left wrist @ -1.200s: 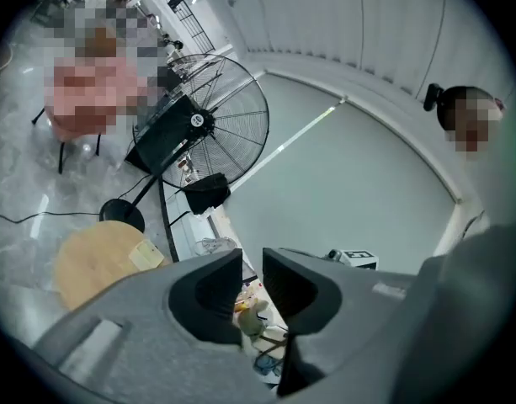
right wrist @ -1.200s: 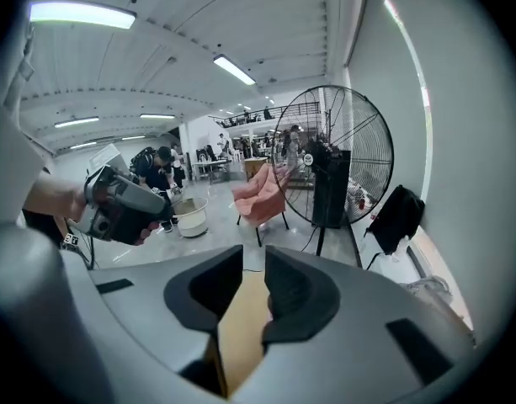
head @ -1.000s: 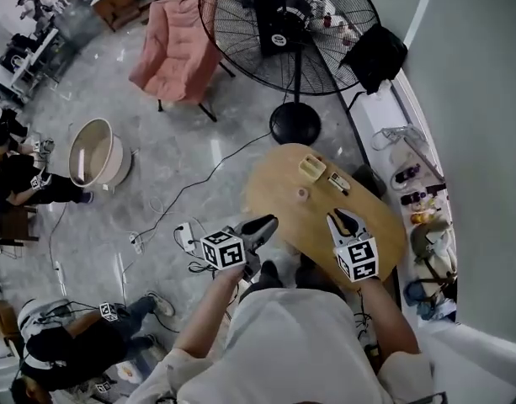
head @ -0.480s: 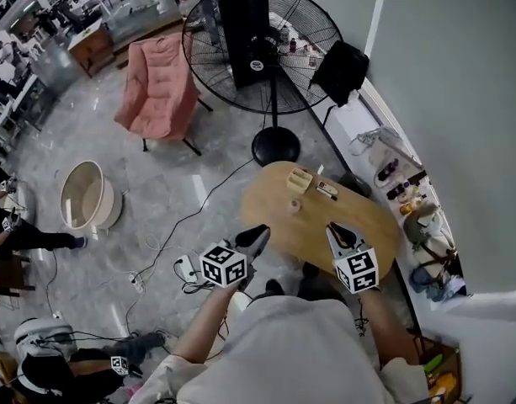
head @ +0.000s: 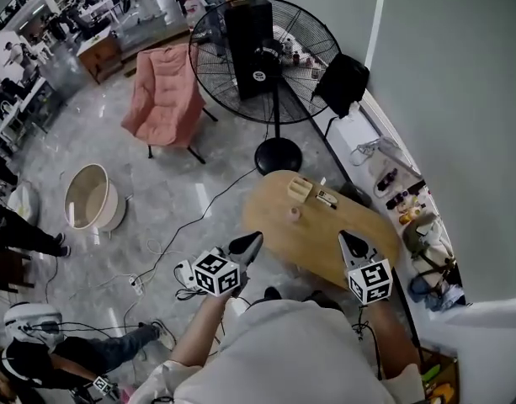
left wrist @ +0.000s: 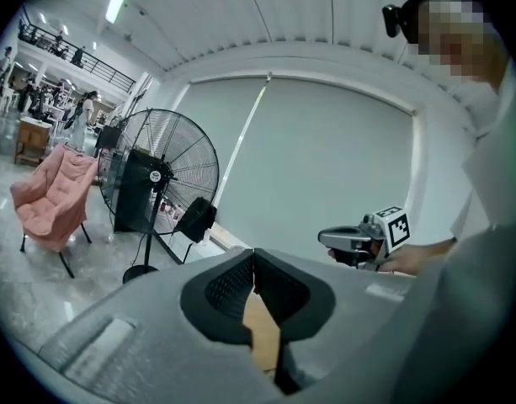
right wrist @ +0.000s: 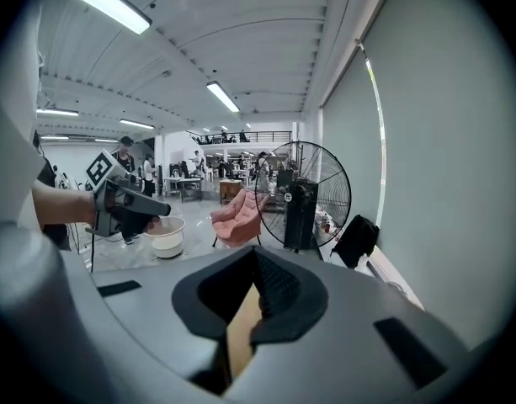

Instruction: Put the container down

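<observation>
A pale yellow container (head: 300,189) stands on the far end of the oval wooden table (head: 350,234), with a small cup (head: 295,215) and a small dark-and-white item (head: 327,199) near it. My left gripper (head: 252,241) hangs off the table's left edge, shut and empty. Over the table's near side my right gripper (head: 349,239) is also shut with nothing in it. Both are well short of the container. In the left gripper view the jaws (left wrist: 253,257) meet, with the right gripper (left wrist: 352,239) beyond them. The right gripper view shows closed jaws (right wrist: 256,257) and the left gripper (right wrist: 130,204).
A large floor fan (head: 266,49) and a pink chair (head: 165,95) stand beyond the table. A white tub (head: 91,199) and a power strip with cables (head: 183,273) lie on the floor to the left. A wall ledge (head: 401,194) with bottles runs on the right.
Both grippers have pulled back from the table toward my body and risen. Their jaws, slightly apart a second ago, have closed with nothing between them.
</observation>
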`<state>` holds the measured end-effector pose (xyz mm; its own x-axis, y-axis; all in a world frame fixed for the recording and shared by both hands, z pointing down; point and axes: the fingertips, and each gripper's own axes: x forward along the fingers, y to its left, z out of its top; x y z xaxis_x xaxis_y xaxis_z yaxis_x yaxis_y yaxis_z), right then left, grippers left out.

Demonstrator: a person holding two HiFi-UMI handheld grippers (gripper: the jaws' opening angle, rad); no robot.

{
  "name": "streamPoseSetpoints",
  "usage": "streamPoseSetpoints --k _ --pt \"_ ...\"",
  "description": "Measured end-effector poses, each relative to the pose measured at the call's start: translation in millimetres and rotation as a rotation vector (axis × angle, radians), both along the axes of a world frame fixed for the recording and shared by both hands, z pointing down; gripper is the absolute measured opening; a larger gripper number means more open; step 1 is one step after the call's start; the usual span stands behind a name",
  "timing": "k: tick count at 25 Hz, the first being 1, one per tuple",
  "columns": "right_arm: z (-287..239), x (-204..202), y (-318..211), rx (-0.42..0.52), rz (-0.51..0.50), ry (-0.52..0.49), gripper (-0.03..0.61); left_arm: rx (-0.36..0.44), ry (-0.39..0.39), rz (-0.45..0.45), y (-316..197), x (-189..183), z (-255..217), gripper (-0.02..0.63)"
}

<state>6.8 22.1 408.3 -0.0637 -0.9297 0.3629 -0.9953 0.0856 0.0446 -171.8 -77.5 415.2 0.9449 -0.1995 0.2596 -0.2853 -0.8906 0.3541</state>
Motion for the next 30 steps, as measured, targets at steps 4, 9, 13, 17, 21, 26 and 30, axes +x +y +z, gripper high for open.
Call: streamPoseSetpoints --k 4,9,13,17,21,26,30 --pt "-8 15 0 0.023 -0.009 -0.016 0.002 0.018 0.008 -0.031 3 8 -10 0.021" --pt "-16 28 -4 0.048 -0.051 -0.012 0.000 0.037 0.018 -0.062 4 23 -19 0.021" --pt "-19 31 -6 0.045 -0.078 -0.022 0.001 0.031 0.028 -0.095 4 30 -23 0.021" --pt "-20 38 -9 0.042 -0.094 -0.024 0.000 0.028 0.028 -0.106 6 39 -22 0.021" --pt "-20 42 -10 0.041 -0.107 -0.026 0.002 0.028 0.024 -0.111 11 44 -20 0.021" --pt "-20 43 -13 0.045 -0.118 -0.025 0.002 0.033 0.022 -0.119 11 45 -19 0.021" --pt "-22 46 -15 0.044 -0.121 -0.028 0.001 0.029 0.021 -0.123 10 48 -21 0.021"
